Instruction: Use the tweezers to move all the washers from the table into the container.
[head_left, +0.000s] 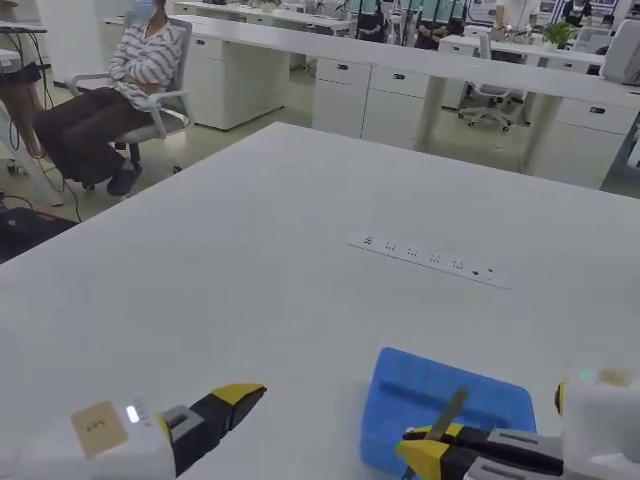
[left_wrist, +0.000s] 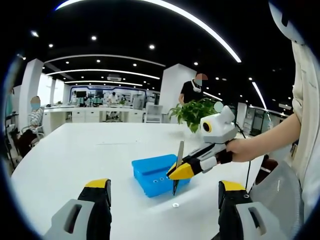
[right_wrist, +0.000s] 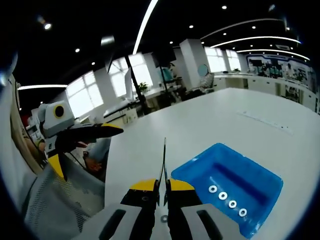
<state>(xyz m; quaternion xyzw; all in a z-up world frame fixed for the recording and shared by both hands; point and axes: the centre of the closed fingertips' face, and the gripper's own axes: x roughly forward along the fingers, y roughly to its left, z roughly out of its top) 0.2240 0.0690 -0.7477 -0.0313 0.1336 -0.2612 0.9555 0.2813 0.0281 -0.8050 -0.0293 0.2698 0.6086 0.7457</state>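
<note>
Right gripper (right_wrist: 163, 186): claw clenched on the tweezers (right_wrist: 164, 155), which stick out past the yellow tips. The left gripper view shows them standing nearly upright, points down. That hold looks chosen so the fine points, not the broad jaws, meet the small parts.

- Tweezer points hang just off the near wall of the blue container (right_wrist: 240, 175), above bare table (head_left: 300, 250). One loose washer (left_wrist: 175, 205) lies on the table just beside the points, not touched. I take this as the line-up for the next pick.
- Left gripper (head_left: 240, 398): claw released, jaws spread wide, nothing in them. It is held low and well off to one side, probably to leave the working side room and a clear sightline.
- Container: shallow open tray, flat on the table near the person, so each carry is short.
- Contents: four washers (right_wrist: 223, 195) in a loose row on the floor of the tray, near one wall, lying flat. Nothing else inside.
- Tally, as a judgement: four in, at least one to go. Whether more washers lie elsewhere on the table I cannot tell.
- Risk: a thin flat ring on a smooth top may skid away from the points.
</note>
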